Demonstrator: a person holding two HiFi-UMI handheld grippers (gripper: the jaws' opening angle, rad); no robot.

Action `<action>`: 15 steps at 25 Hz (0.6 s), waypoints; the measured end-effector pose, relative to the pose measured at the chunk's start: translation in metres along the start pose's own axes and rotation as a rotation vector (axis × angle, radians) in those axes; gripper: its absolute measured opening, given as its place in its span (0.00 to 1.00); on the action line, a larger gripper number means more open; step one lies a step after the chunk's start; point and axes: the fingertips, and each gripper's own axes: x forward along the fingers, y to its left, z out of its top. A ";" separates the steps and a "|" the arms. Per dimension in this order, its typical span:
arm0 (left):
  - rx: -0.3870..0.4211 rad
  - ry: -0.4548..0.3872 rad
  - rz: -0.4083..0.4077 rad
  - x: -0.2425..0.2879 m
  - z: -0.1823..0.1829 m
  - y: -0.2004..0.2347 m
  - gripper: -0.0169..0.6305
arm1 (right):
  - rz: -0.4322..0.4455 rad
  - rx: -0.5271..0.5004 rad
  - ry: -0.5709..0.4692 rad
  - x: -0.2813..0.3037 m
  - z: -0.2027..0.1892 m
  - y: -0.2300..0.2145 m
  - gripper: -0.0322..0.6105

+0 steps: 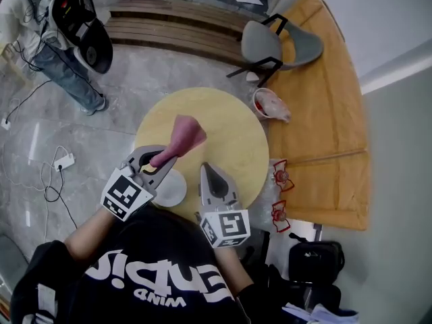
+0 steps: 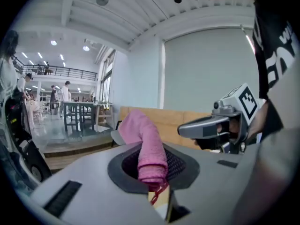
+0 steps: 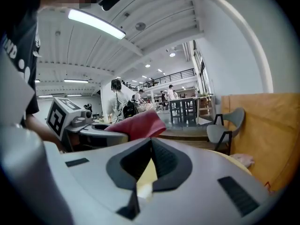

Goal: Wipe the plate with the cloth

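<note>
My left gripper (image 1: pixel 160 159) is shut on a pink cloth (image 1: pixel 183 138), held up above the round yellow table (image 1: pixel 229 127). The cloth (image 2: pixel 146 146) rises out of the left jaws in a roll. A white plate (image 1: pixel 171 189) lies on the table near its front edge, just under and right of the left gripper. My right gripper (image 1: pixel 214 179) hovers to the right of the plate, its jaws shut with nothing between them. From the right gripper view the cloth (image 3: pixel 140 124) and the left gripper (image 3: pixel 96 134) show to the left.
A grey chair (image 1: pixel 273 44) stands beyond the table. A small bin with pale stuff (image 1: pixel 268 104) sits by the table's far right edge. A wooden bench (image 1: pixel 324 113) runs along the right. A person (image 1: pixel 57 46) stands at far left; a black bag (image 1: pixel 314 262) lies lower right.
</note>
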 end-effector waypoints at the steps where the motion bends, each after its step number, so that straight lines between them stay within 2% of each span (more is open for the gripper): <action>1: 0.017 -0.016 0.014 0.000 0.002 -0.001 0.10 | -0.002 0.001 -0.004 0.000 0.000 0.001 0.09; 4: 0.058 -0.028 0.043 0.001 0.005 0.000 0.10 | -0.002 -0.003 -0.004 0.003 -0.001 0.002 0.09; 10: 0.073 -0.026 0.072 0.002 0.006 0.005 0.10 | -0.023 -0.046 -0.009 0.007 0.003 0.000 0.08; 15: 0.067 -0.027 0.085 0.005 0.004 0.007 0.10 | -0.009 -0.037 -0.008 0.011 0.002 0.002 0.08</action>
